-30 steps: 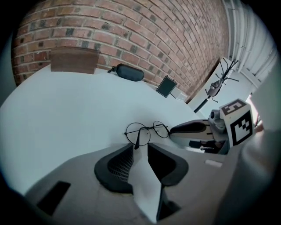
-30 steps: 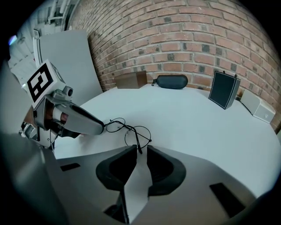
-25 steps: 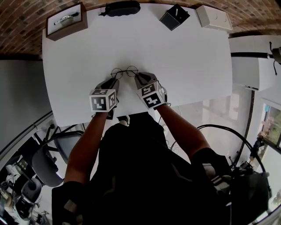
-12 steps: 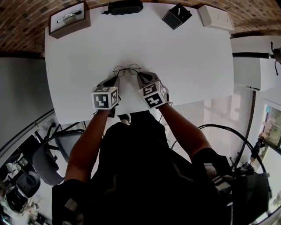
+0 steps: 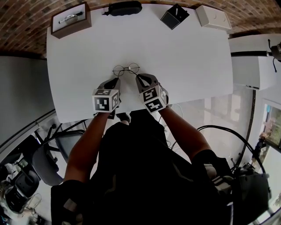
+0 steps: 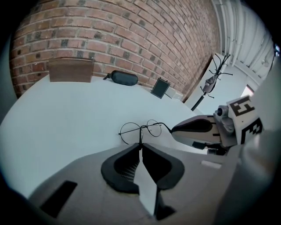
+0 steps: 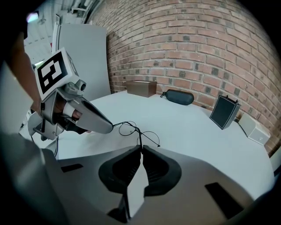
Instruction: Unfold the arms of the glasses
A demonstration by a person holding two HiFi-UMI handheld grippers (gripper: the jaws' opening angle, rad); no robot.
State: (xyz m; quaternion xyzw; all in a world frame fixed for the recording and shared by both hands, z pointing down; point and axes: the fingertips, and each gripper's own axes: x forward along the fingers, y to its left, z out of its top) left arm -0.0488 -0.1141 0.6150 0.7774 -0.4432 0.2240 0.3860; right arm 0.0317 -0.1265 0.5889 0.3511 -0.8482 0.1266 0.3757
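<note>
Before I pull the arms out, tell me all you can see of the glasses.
The glasses are thin dark wire: two round clear lenses, a slim bridge, fine arms. They are over the middle of the white table, front turned away from the person; whether they touch it is unclear. The left gripper and right gripper have just been closing, and each one's jaws now pinch an arm on its own side.

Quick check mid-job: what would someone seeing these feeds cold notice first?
First, the round wire-rimmed glasses in the middle of the white table, pinched from both sides. The left tongs and right tongs have just been closing, and each is now shut on a thin arm. Next, the black glasses case and the wooden box along the far edge, by the brick wall.
</note>
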